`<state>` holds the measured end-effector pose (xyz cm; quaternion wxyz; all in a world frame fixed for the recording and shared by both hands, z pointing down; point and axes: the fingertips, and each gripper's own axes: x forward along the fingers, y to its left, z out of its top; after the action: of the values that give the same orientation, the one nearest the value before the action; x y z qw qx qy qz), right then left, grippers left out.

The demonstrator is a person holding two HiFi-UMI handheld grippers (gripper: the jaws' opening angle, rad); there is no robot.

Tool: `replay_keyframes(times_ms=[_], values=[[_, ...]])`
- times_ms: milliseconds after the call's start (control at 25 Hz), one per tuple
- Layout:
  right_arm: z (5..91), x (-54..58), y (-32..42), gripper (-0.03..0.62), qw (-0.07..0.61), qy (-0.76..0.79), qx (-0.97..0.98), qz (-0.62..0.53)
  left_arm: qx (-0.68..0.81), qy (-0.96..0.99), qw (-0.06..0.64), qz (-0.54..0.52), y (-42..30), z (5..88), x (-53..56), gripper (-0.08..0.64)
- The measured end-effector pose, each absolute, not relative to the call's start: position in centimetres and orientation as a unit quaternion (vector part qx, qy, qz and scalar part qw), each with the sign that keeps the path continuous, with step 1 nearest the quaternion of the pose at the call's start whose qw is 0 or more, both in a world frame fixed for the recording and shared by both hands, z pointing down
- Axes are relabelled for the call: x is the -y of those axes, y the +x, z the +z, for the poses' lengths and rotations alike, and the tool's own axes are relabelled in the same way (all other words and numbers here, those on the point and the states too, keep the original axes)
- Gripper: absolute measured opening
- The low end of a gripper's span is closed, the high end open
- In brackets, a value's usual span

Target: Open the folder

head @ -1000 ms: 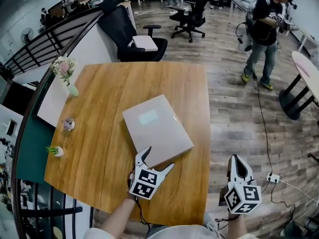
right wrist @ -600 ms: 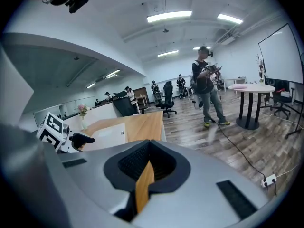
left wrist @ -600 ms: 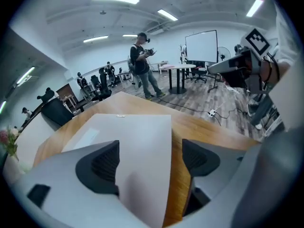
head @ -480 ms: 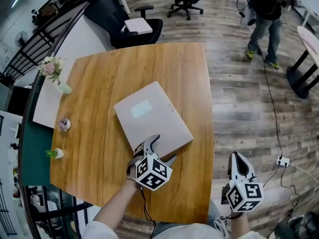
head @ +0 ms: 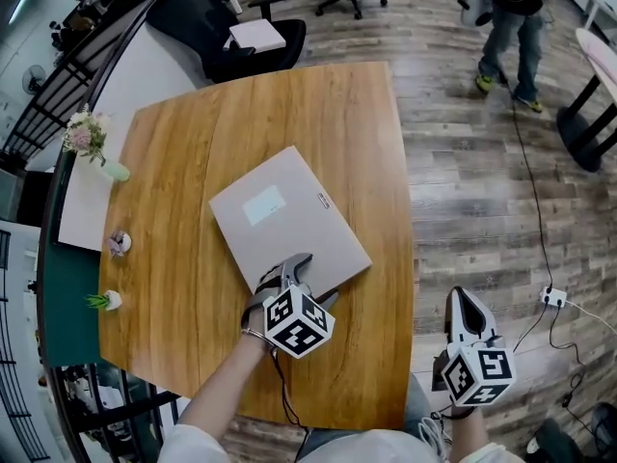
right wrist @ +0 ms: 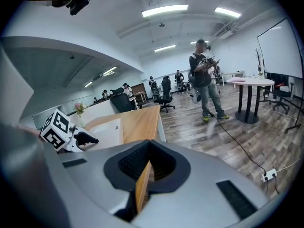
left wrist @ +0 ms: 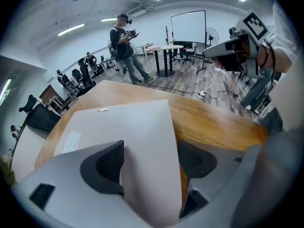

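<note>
A flat grey folder (head: 284, 215) with a pale label lies shut on the wooden table (head: 193, 143). My left gripper (head: 313, 280) points steeply down at the folder's near corner. In the left gripper view that corner of the folder (left wrist: 128, 127) stands between the jaws of my left gripper (left wrist: 149, 148), which are closing. Bare wood still shows between the folder's edge and the right pad (left wrist: 197, 160). My right gripper (head: 463, 302) hangs off the table's right edge, shut and empty. Through my right gripper (right wrist: 149, 144) only the table edge shows.
A flower vase (head: 87, 138) and two small pots (head: 118, 244) stand along the table's left side beside a white board (head: 82, 201). A black office chair (head: 227, 27) stands behind the table. A person (head: 511, 8) stands far right. A cable and power strip (head: 554, 297) lie on the floor.
My left gripper has dropped and rolled onto the folder's near corner, and its jaws have narrowed. The right gripper has sunk a little beside the table.
</note>
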<state>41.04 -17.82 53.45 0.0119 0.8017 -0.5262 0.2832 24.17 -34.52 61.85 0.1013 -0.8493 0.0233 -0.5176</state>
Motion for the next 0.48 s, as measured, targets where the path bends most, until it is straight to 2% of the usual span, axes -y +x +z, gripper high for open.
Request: replay_keyframes(times_ms=[480], values=[[53.7,18.6,42.1,0.002,0.008,0.796,0.533,0.287,0.007,-0.857,0.055,-0.513,24.7,61.4,34.2,0.344]])
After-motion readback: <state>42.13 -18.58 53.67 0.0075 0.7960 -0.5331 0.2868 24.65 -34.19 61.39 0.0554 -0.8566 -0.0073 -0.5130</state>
